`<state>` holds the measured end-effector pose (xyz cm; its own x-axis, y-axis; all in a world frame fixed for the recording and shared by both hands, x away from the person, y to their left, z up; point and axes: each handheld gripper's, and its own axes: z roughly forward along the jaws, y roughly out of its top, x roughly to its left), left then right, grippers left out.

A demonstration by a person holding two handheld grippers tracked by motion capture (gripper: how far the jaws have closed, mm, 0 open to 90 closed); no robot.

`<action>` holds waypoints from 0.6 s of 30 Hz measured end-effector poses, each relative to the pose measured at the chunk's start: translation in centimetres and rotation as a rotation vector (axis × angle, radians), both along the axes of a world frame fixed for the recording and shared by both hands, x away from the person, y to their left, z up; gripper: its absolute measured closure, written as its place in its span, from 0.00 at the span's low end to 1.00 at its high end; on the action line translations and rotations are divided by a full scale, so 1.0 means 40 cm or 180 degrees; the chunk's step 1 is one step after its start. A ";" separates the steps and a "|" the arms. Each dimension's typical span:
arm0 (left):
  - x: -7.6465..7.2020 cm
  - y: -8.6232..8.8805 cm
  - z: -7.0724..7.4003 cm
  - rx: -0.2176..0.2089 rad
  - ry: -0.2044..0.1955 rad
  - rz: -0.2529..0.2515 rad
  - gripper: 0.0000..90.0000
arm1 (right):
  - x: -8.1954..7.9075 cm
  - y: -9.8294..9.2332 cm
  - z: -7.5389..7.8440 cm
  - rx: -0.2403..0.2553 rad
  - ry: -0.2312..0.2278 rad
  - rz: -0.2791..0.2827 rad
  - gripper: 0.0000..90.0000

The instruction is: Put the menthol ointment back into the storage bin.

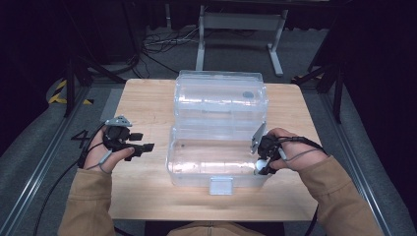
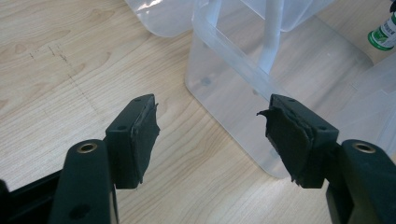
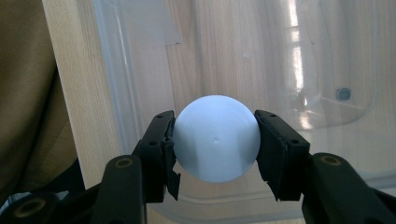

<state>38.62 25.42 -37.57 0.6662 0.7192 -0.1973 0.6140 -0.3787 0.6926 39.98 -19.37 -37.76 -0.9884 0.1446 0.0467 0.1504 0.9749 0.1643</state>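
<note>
A clear plastic box (image 1: 196, 178) stands in the middle of the wooden table (image 1: 147, 101), its lid (image 1: 221, 93) thrown open behind it. My right gripper (image 1: 261, 166) is at the box's right front corner, shut on a white ball (image 1: 260, 164). In the right gripper view the ball (image 3: 215, 138) sits between both pads, over the box's clear wall (image 3: 116, 93). My left gripper (image 1: 145, 141) hovers just left of the box. In the left gripper view it (image 2: 210, 126) stands open and empty, jaws wide apart, facing the box's corner (image 2: 243, 70).
A white latch (image 1: 221, 185) hangs at the box's front edge. A small green and white item (image 2: 385, 35) shows at the top right edge of the left gripper view. Metal stand legs (image 1: 241, 29) and cables (image 1: 162, 42) lie on the floor beyond the table.
</note>
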 end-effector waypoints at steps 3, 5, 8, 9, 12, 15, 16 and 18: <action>0.001 0.002 0.000 0.0006 -0.0009 0.0002 0.38 | 0.002 0.001 -0.008 -0.0020 0.0018 -0.0013 0.56; 0.000 0.003 0.000 -0.0008 -0.0001 0.0002 0.38 | 0.004 0.002 -0.012 -0.0027 0.0020 -0.0010 0.56; 0.000 0.005 0.001 -0.0010 -0.0006 0.0009 0.38 | 0.006 0.003 -0.019 -0.0042 0.0043 -0.0017 0.56; 0.000 0.005 0.001 -0.0011 -0.0006 0.0008 0.38 | 0.007 0.004 -0.021 -0.0050 0.0043 -0.0018 0.56; -0.001 0.004 0.001 -0.0015 0.0000 0.0004 0.38 | 0.009 0.006 -0.027 -0.0079 0.0052 -0.0005 0.56; 0.000 0.005 0.001 -0.0006 -0.0005 0.0001 0.38 | 0.008 0.008 -0.031 -0.0083 0.0055 -0.0012 0.56; 0.000 0.005 0.000 -0.0008 -0.0005 0.0004 0.38 | 0.008 0.009 -0.032 -0.0102 0.0062 -0.0014 0.56; 0.000 0.006 0.000 -0.0004 -0.0003 0.0003 0.38 | 0.009 0.009 -0.034 -0.0112 0.0051 -0.0014 0.56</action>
<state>38.62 25.64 -37.56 0.6657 0.7196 -0.1976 0.6136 -0.3772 0.6937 40.34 -19.03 -39.13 -0.9869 0.1507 0.0573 0.1570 0.9793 0.1275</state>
